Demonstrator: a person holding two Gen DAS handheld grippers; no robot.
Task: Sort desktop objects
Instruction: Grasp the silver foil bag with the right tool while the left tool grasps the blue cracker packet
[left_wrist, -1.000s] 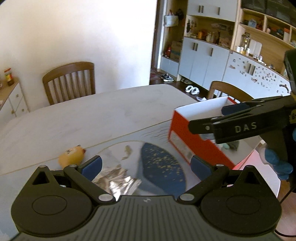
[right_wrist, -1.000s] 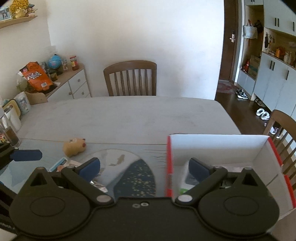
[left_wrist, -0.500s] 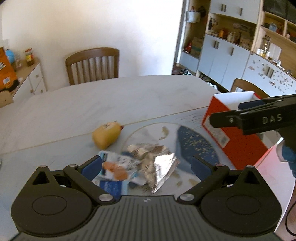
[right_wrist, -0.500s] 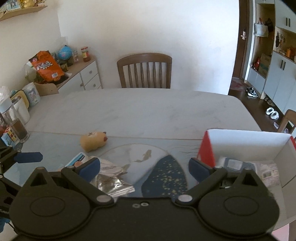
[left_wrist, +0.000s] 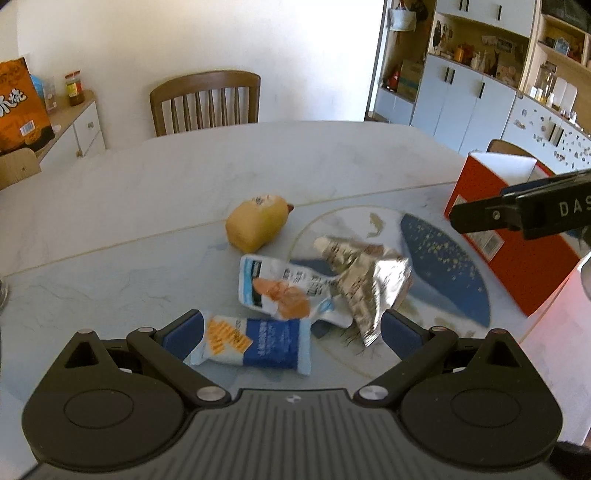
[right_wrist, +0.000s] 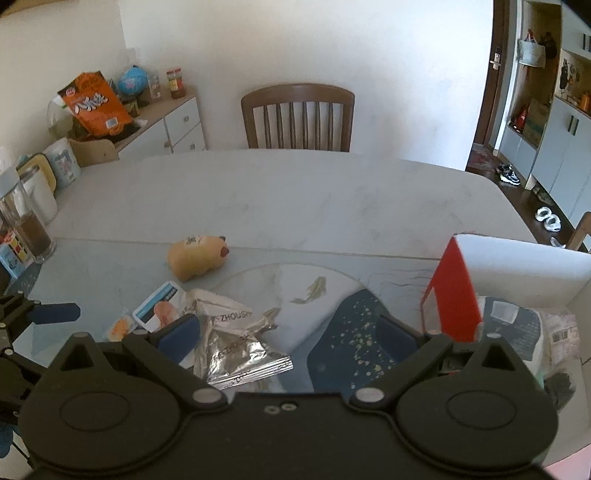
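Observation:
My left gripper (left_wrist: 291, 332) is open, low over a blue and white snack packet (left_wrist: 258, 345) that lies between its fingers. Beyond it lie a white packet with an orange picture (left_wrist: 273, 288), a crumpled silver foil packet (left_wrist: 369, 280) and a yellow plush toy (left_wrist: 258, 223). The red box (left_wrist: 509, 251) stands at the right. My right gripper (right_wrist: 288, 332) is open and empty, above the foil packet (right_wrist: 240, 350) and left of the red box (right_wrist: 454, 299), which holds several items. The plush toy (right_wrist: 197, 256) lies farther back.
A round placemat with a dark blue patch (right_wrist: 351, 332) lies under the packets. A wooden chair (right_wrist: 297, 118) stands behind the table. A glass jar (right_wrist: 26, 225) and cups stand at the left edge, by a sideboard with an orange snack bag (right_wrist: 96, 105). Cupboards line the right wall.
Both grippers have moved left, away from the red box and toward the packets. The blue and white packet has come into view between my left fingers. Both stay open.

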